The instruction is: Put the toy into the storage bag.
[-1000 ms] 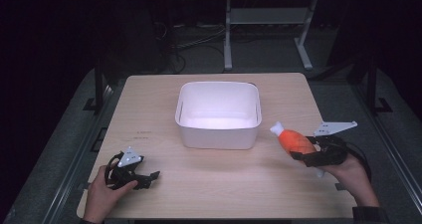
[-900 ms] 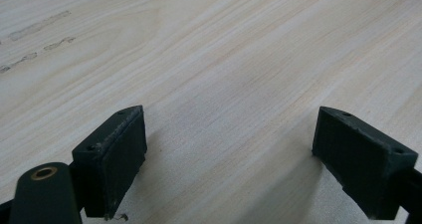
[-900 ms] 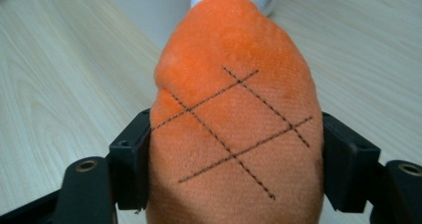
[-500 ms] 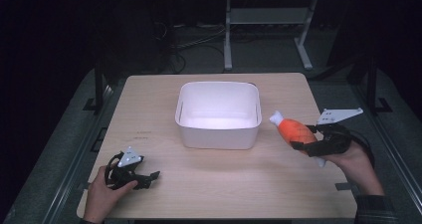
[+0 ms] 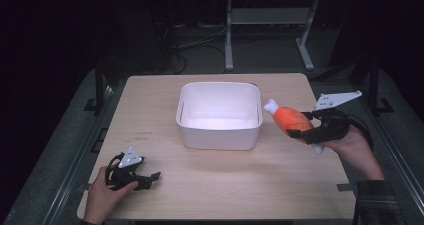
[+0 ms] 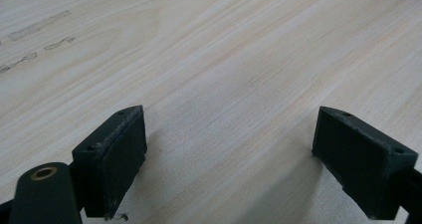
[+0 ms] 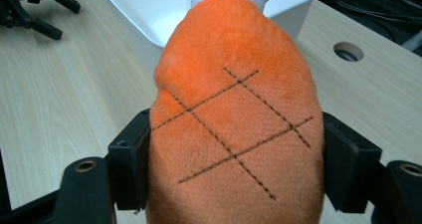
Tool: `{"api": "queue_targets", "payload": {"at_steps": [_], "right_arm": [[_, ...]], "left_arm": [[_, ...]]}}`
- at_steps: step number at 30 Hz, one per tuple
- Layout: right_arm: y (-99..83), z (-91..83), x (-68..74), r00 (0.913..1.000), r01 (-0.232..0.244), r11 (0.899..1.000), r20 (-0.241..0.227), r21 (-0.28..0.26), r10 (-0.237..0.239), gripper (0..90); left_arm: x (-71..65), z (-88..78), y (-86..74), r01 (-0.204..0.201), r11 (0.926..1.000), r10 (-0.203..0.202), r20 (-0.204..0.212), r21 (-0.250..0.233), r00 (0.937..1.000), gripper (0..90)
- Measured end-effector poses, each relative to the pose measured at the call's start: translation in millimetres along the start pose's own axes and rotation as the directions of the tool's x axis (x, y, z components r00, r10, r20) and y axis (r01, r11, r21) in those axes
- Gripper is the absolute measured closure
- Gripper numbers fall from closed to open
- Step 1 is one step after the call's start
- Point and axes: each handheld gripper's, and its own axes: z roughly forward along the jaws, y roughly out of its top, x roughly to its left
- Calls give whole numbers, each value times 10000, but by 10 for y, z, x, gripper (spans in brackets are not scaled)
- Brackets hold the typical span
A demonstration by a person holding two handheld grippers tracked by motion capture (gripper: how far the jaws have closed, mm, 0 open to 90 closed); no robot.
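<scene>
Lit from above on table (image 5: 150, 110); dark surround from 9 through 3 o'clock; gripper views sharp, shadows soft.

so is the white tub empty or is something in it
Empty: the high view shows the white tub's bare floor. The orange plush toy sits outside in the right gripper.

Orange plush toy (image 7: 234, 129) cut off below; white tip cropped above.

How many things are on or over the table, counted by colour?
White: 1, the bin
Orange: 1, the plush toy held in the right hand-held gripper
Black: 2, the right hand-held gripper and the left hand-held gripper, which rests open on the table
Total: 4
</scene>
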Motion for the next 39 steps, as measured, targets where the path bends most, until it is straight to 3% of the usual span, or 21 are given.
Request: {"api": "queue_targets", "payload": {"at_steps": [20,26,39], "right_arm": [[551,255,86,9924,986,9951,-747,118,-975,266],[750,418,130,9834,1483,9887,-1091,210,-1451,267],[1013,730,206,9681,1977,9790,-1672,506,-1869,264]], "left_arm": [[0,0,0,-3,10000,3,-4,-3,10000,131],[0,0,0,-4,10000,4,-2,-1,10000,130],[0,1,0,-13,10000,13,-3,-5,10000,130]]}}
